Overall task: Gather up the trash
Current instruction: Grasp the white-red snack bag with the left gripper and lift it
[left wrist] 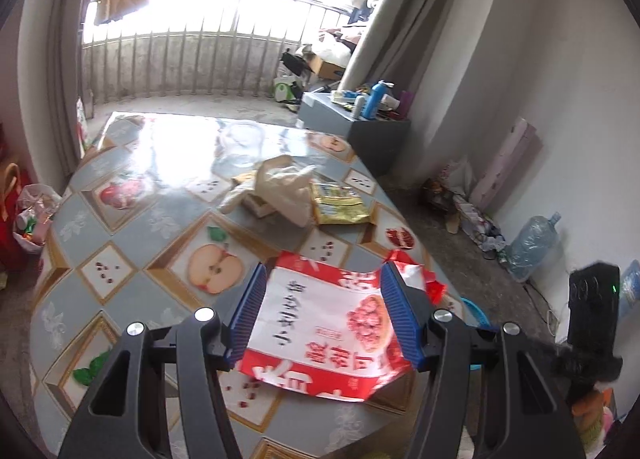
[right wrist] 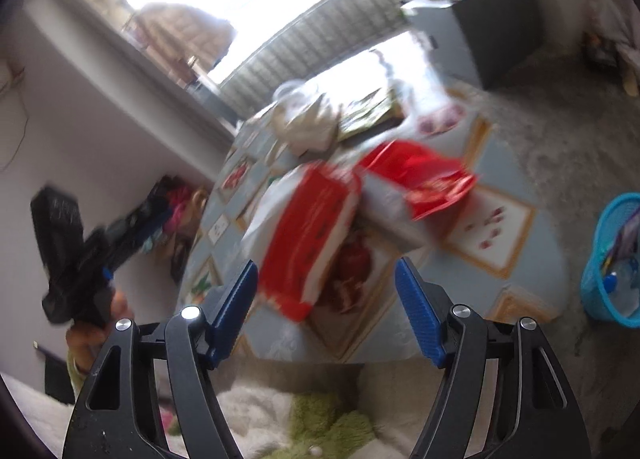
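Observation:
A red and white snack bag (left wrist: 320, 323) lies flat on the fruit-patterned table (left wrist: 132, 227) near its front right edge. My left gripper (left wrist: 322, 279) is open, its blue pads on either side of the bag, just above it. Farther back lie a yellow wrapper (left wrist: 338, 203) and a crumpled white plastic bag (left wrist: 276, 187). In the blurred right wrist view the red and white bag (right wrist: 308, 235) and a second red wrapper (right wrist: 424, 175) lie on the table. My right gripper (right wrist: 326, 279) is open and empty above the table's near edge.
A blue mesh bin (right wrist: 616, 259) with trash stands on the floor right of the table. A grey cabinet (left wrist: 352, 119) with bottles stands beyond. A clear container (left wrist: 244, 139) sits at the table's far end. A water jug (left wrist: 532, 243) stands by the wall.

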`<state>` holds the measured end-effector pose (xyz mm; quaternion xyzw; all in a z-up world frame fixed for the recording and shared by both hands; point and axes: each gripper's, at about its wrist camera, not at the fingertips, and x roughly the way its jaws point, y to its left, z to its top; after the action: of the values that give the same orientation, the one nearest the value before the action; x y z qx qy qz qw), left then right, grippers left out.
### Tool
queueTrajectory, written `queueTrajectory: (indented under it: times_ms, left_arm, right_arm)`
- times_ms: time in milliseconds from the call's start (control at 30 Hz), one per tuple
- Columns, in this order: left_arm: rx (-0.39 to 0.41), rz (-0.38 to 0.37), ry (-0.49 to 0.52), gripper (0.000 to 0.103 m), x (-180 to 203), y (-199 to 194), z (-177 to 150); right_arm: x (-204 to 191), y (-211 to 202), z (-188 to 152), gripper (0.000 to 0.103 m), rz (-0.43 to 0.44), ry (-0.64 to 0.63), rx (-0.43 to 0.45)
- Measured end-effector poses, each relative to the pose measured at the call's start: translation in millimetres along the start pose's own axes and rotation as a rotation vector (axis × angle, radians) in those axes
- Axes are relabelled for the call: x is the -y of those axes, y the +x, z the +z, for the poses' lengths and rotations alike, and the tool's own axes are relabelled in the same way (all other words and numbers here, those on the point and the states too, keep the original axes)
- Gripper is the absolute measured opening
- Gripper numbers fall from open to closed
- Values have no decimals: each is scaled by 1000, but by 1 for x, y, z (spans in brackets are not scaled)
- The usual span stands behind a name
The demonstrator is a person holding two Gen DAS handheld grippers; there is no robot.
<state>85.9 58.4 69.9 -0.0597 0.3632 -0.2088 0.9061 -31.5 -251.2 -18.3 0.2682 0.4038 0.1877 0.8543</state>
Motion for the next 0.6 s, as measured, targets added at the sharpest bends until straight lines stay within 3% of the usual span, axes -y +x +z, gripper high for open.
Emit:
queueTrajectory:
  times_ms: [167,333,400,567,600]
  left_arm:
    - [-34,14,-53,57,-24,10,-7]
    - [-43,7,-63,58,-35,14,-12]
    - [-45,3,-67,58,-36,16,-15]
    - [-76,-27,-76,57,-37,28,-20]
    - [-85,-33,-74,57,-37,31,-21]
  right_arm:
    - [-24,44,-22,70,14,-36,-105]
    - [-38,72,-14,70,-65,-55,-105]
    - [-33,81,-11,62,-78,-15,-110]
    - [-23,87,-9,27,-100,13,-126]
    - [-21,86,-9,27,-93,15,-129]
